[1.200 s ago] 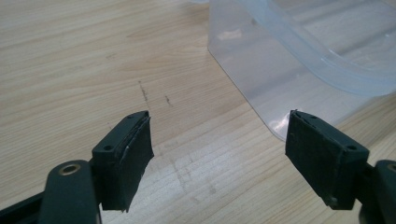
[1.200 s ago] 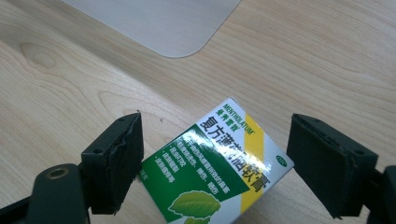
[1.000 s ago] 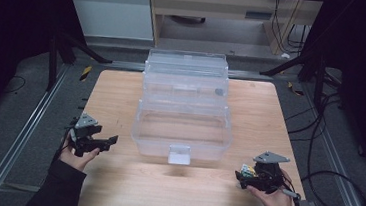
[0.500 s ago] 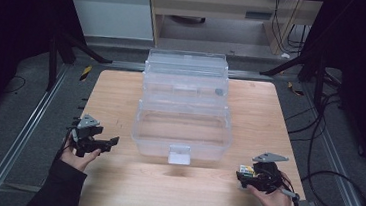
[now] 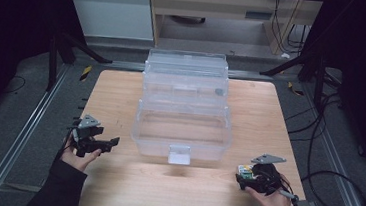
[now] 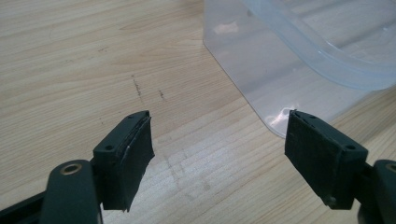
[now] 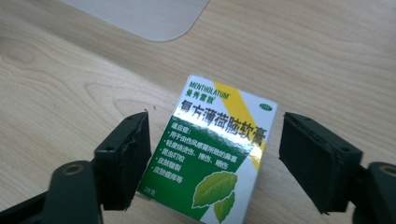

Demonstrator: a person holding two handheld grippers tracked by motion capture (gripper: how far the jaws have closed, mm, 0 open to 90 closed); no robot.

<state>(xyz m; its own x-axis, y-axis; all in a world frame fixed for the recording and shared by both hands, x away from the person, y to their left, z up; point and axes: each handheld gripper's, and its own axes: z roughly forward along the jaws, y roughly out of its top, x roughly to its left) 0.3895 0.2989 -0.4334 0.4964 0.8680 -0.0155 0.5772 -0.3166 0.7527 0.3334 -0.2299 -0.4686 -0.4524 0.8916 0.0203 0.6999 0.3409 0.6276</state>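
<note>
While the left gripper (image 6: 219, 158) gapes empty, the right gripper (image 7: 215, 163) spreads released fingers around a Mentholatum box (image 7: 217, 149)

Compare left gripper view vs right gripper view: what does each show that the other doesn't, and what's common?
Left gripper view: the lower corner and rim of the clear plastic bin, just beyond the open left gripper, with nothing between its jaws.

Right gripper view: a green and white Mentholatum box lying on the wood between the open jaws of the right gripper, with gaps on both sides, plus a rounded translucent tab at the top edge.

Both: the light wooden tabletop and a pair of black jaws spread apart.
</note>
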